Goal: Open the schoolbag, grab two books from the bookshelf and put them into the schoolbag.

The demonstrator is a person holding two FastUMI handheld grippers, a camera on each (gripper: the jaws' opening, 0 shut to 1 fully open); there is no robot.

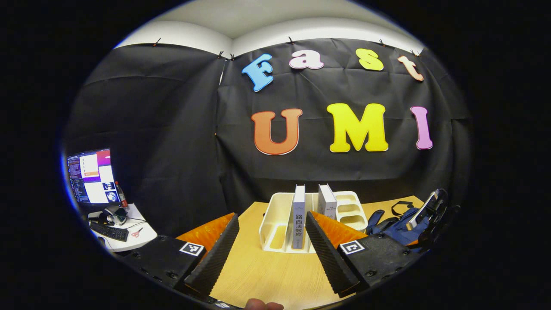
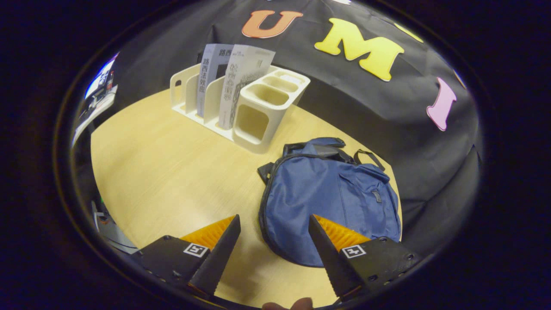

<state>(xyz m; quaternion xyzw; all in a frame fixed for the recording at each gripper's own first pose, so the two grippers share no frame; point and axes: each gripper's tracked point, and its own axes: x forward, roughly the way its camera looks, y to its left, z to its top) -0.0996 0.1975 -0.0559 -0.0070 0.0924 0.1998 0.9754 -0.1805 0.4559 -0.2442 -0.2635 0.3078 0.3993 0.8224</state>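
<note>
Fingers of both grippers are spread apart and nothing is held between them. The left gripper (image 1: 271, 254) is pointed over the wooden table (image 1: 267, 275) toward the white bookshelf (image 1: 275, 215), where two books are standing upright in separate slots: the first book (image 1: 298, 221) nearer, the second book (image 1: 327, 202) just behind it to the right. The right gripper (image 2: 271, 254) is held above the near edge of the blue schoolbag (image 2: 331, 198), which is lying flat on the table, near the bookshelf on its right side. The zipper (image 2: 263, 202) along the bag's edge looks closed, so the opening step is judged not yet done. For the next move, the zipper pull must be found, but it cannot be made out clearly. Probably one gripper is needed to steady the soft fabric while the other draws the zipper along the curved edge.
</note>
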